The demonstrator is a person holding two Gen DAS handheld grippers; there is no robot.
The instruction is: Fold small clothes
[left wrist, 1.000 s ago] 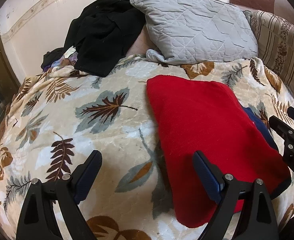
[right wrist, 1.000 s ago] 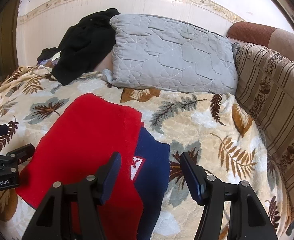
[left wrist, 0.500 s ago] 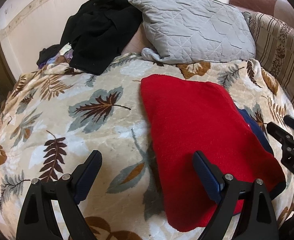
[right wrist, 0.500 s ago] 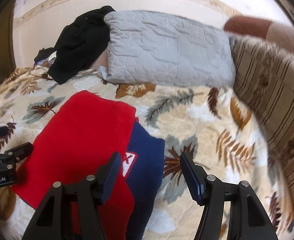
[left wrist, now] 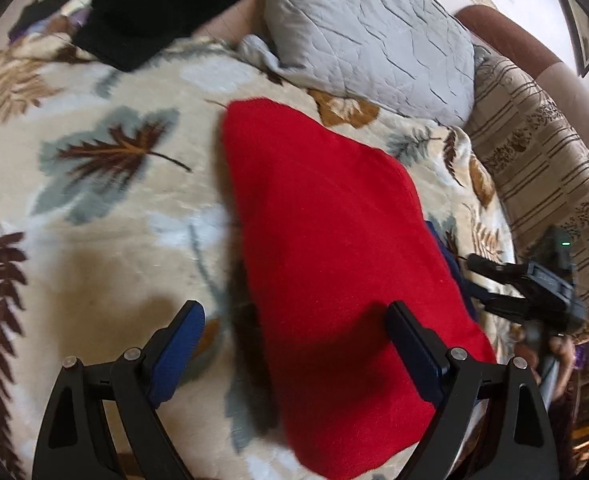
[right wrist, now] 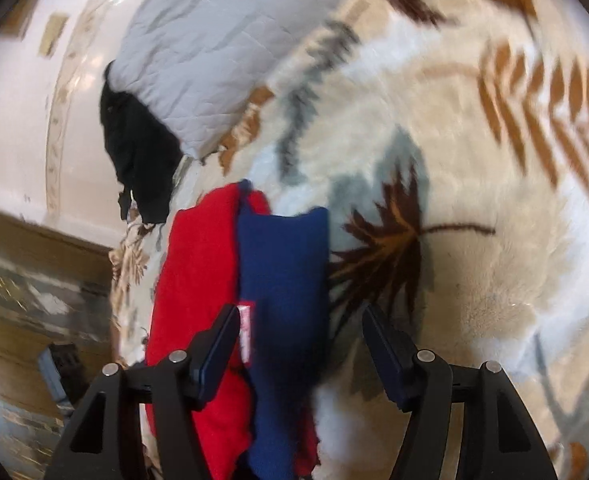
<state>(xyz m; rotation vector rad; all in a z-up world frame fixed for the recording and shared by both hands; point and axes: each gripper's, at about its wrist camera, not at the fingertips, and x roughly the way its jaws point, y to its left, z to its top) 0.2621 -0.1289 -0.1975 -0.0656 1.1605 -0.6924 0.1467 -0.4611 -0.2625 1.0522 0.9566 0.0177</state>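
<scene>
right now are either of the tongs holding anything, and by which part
Nothing is held. The left tongs stand open over the red garment's near edge; the right tongs stand open around its navy part, pads not pressing.

Legible text: none. A small white-and-red label (right wrist: 245, 334) sits on the red and navy garment (right wrist: 282, 280). Its print is possibly lettering, too blurred to read.
</scene>
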